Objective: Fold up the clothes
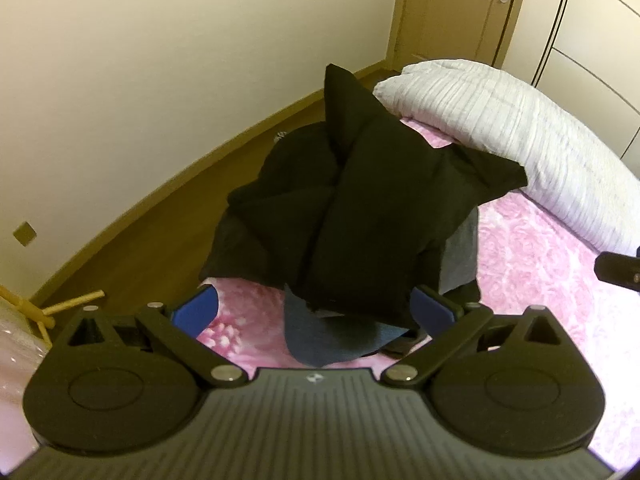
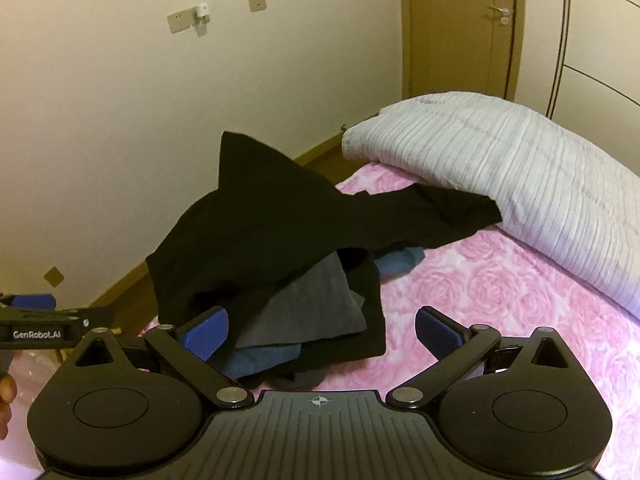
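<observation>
Clothes pile point(image 2: 272, 256) sits unfolded on the bed point(image 2: 500, 300); left tongs point(image 1: 314, 312) and right tongs point(image 2: 322, 330) gape empty, so picking one garment seems next.

A: What is lying on the pink rose-patterned bedspread point(image 2: 500, 304)?

B: A crumpled black garment point(image 2: 256, 232) is covering grey point(image 2: 312, 304) and blue clothes point(image 2: 260, 358).

A: And the right gripper point(image 2: 322, 334)?

B: Its blue-padded fingers point(image 2: 204, 334) are standing wide apart, gripping nothing.
</observation>
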{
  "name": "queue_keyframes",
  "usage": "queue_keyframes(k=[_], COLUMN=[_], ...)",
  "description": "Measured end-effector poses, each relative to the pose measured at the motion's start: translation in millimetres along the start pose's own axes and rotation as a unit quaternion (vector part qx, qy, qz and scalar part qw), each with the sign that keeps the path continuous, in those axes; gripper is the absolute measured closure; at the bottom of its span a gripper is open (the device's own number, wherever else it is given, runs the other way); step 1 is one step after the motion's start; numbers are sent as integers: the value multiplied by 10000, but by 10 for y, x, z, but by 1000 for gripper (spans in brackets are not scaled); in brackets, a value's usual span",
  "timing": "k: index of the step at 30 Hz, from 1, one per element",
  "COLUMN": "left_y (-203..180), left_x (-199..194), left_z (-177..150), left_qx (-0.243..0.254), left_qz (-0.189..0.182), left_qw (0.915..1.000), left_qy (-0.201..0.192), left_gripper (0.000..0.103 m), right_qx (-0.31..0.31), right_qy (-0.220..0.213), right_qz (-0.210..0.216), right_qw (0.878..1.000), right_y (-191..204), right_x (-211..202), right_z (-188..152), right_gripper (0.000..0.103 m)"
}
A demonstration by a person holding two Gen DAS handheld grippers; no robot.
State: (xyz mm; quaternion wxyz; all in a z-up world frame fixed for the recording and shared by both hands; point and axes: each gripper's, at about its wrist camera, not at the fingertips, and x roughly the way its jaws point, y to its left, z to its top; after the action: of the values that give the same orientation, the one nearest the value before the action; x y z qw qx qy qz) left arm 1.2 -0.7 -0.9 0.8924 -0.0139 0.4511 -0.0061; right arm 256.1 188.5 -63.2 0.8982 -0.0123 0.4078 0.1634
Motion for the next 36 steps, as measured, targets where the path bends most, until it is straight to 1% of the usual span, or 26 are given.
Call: queue_keyframes(k=[5, 8, 9, 15, 19, 23, 27, 36], left_y=[2, 9, -14, -97, -112, -139, -138, -146], left_x=[45, 8, 20, 89, 88, 97, 117, 136], left_z=[-18, 8, 19, 53, 43, 26, 15, 27], left_qx=[-89, -68, -38, 166, 188, 285, 302, 384], left_qz=[-176, -272, -265, -251, -294, -243, -250, -235], left_qw=[9998, 9996, 9996, 9995, 9994, 9993, 9992, 9990], left_qy=[44, 47, 49, 35, 44, 30, 58, 61], left_gripper=[2, 2, 2, 2, 2, 2, 2, 2], right_qx=[113, 168, 117, 169, 239, 249, 169, 348], right_qy=[20, -58, -104, -476, -710, -653, -471, -541], right_qz=[91, 212, 165, 203, 231, 355, 257, 261], right_qw=[9999, 9996, 9997, 9985, 9969, 9969, 9984, 9976], right_y=[-29, -96, -26, -9, 10, -3, -12, -137], right_x=[26, 47, -2, -73, -122, -92, -48, -61], right_z=[49, 36, 50, 21, 0, 21, -18, -50], right_gripper=[1, 1, 1, 1, 1, 1, 1, 1])
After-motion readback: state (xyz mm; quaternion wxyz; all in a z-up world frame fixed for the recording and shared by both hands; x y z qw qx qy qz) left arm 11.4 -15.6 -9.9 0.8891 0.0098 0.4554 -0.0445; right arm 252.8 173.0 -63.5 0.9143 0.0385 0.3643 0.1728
